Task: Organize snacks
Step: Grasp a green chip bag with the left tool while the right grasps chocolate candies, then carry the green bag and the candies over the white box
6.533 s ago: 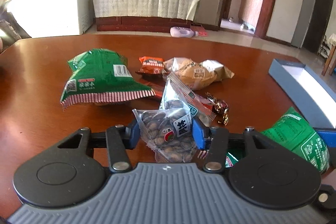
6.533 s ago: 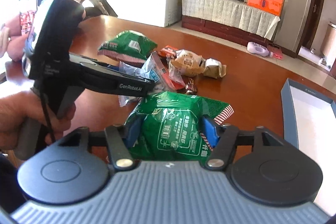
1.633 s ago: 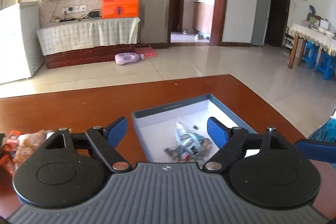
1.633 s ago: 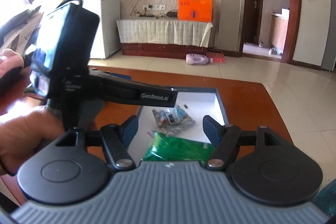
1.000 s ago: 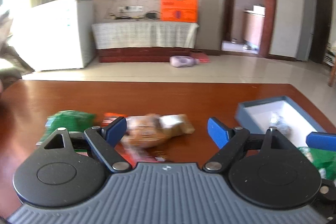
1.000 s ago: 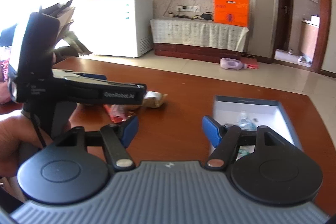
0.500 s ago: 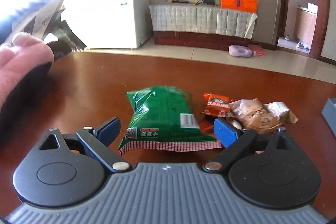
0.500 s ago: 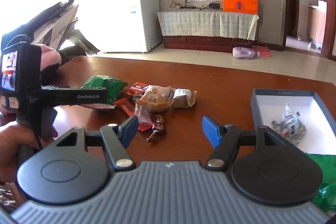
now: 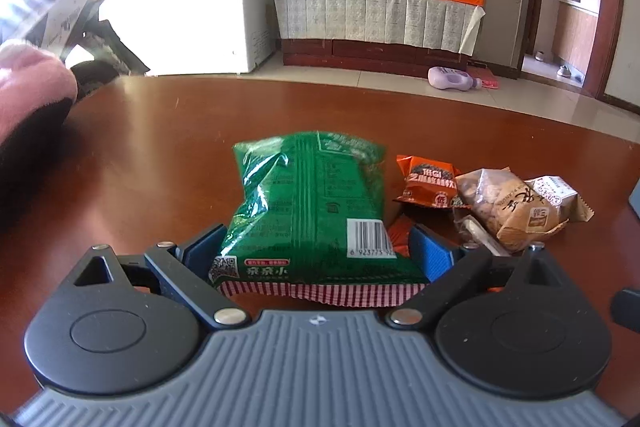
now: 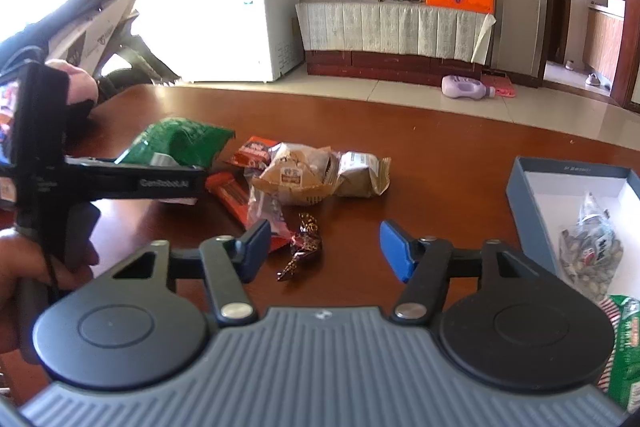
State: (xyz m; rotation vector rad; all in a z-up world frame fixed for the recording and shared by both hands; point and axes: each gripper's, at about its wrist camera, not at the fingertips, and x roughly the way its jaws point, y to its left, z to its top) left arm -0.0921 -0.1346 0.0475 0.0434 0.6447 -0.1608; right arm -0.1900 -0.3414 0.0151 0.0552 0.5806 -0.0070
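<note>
Straddling: the left gripper [image 9: 316, 251] has its 2 blue fingers spread wide on either side of the green snack bag [image 9: 312, 211], near its red-checked bottom seam; whether the pads touch the bag cannot be told.
Green snack bag: lies barcode side up on the brown wooden table [image 9: 160, 147], left of the other snacks.
Right gripper: the right gripper [image 10: 322, 251] hangs above the table with fingers wide apart and nothing between them.
Below the right gripper: a dark wrapped candy [image 10: 302, 247] lies on the table by the left finger [image 10: 254, 249], beside a red bar wrapper [image 10: 232, 197].
Snack pile: an orange packet [image 9: 430, 183], a tan pastry pack [image 9: 508, 211] and a small white-labelled pack [image 9: 558, 193] sit close together to the right of the green bag.
Box: a grey-blue box [image 10: 528, 203] with a white inside stands on the table at the right; a clear bag of seeds [image 10: 592, 255] lies in it, and a second green bag [image 10: 624, 339] shows at the frame's lower right edge.
Left hand: seen from the right wrist, the person's hand [image 10: 24, 283] grips the left tool's handle.
</note>
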